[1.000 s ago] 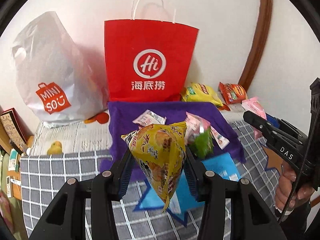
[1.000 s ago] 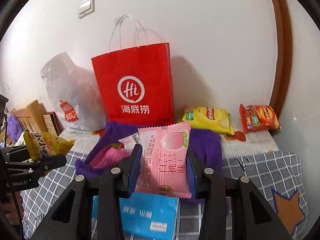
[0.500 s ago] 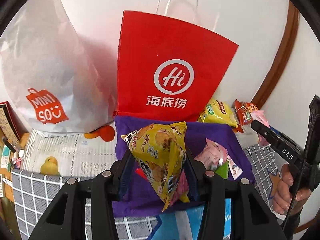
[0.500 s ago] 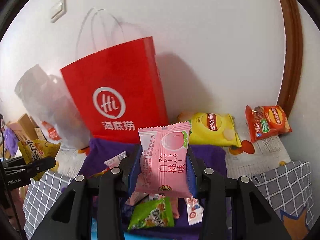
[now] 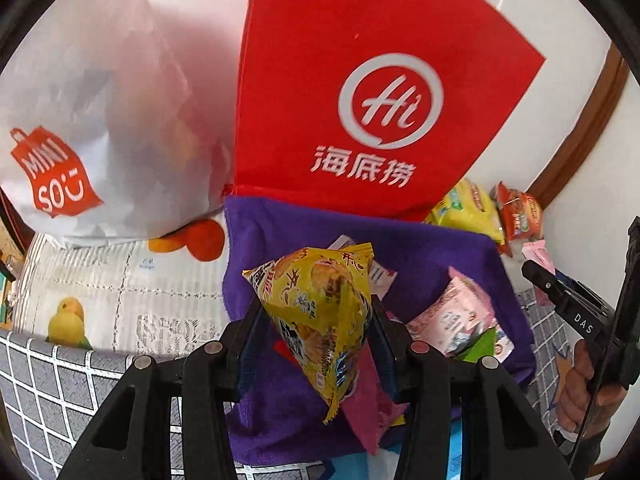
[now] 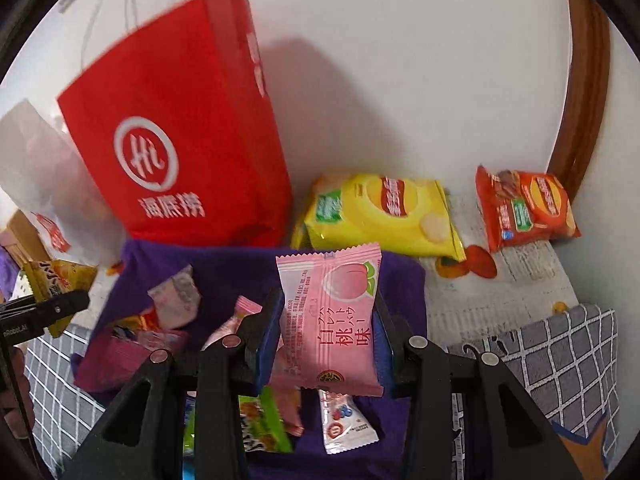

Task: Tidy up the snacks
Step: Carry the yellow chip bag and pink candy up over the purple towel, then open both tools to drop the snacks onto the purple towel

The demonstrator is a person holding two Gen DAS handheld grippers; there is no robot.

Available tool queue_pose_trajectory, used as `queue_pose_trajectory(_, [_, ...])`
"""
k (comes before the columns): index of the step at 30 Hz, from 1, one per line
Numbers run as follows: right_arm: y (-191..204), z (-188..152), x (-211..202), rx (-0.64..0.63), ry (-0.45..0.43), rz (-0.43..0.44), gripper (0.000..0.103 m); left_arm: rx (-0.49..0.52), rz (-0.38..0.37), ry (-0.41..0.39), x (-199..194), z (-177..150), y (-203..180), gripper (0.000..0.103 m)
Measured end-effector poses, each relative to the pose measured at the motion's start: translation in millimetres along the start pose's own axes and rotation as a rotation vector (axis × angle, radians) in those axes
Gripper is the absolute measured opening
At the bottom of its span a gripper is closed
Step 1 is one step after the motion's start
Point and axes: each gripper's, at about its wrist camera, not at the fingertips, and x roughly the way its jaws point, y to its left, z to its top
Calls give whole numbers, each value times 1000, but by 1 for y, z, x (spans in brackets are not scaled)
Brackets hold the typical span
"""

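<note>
My left gripper point(image 5: 316, 320) is shut on a yellow snack packet point(image 5: 316, 304) and holds it above a purple cloth point(image 5: 436, 248), close to a red paper bag point(image 5: 360, 80). My right gripper point(image 6: 326, 324) is shut on a pink peach snack packet point(image 6: 332, 320) above the same purple cloth point(image 6: 240, 268). Several small snack packets point(image 6: 176, 300) lie loose on the cloth. The red bag point(image 6: 180, 128) stands behind it against the wall. The right gripper point(image 5: 568, 304) shows at the right edge of the left wrist view.
A white plastic Miniso bag point(image 5: 100, 120) stands left of the red bag. A yellow chip bag point(image 6: 384, 212) and an orange chip bag point(image 6: 524, 208) lie by the wall at the right. A grey checked cloth point(image 6: 560, 352) covers the near surface. A brown wooden frame point(image 6: 580, 80) rises at the right.
Both grippers have moved forward toward the red bag with their packets, so the bag and the purple cloth now look larger and closer. Both grips are unchanged.
</note>
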Motion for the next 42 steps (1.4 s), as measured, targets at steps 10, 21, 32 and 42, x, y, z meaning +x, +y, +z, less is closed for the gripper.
queue_pose_trajectory(10, [11,-10,26,-30,84,-23,41,3,29,104,25,-7,0,46])
queue_pose_trajectory(21, [25,-15,36,-58,112,-26,42,33,37,124,29,-11,-6,46])
queue_pose_trajectory(32, [27,-14,33,-84,110,-58,52,57,34,130,29,-11,-11,46])
queue_pose_trajectory(42, [42,-11,16,-114,70,-61,54,61,8,127,17,-6,-12,50])
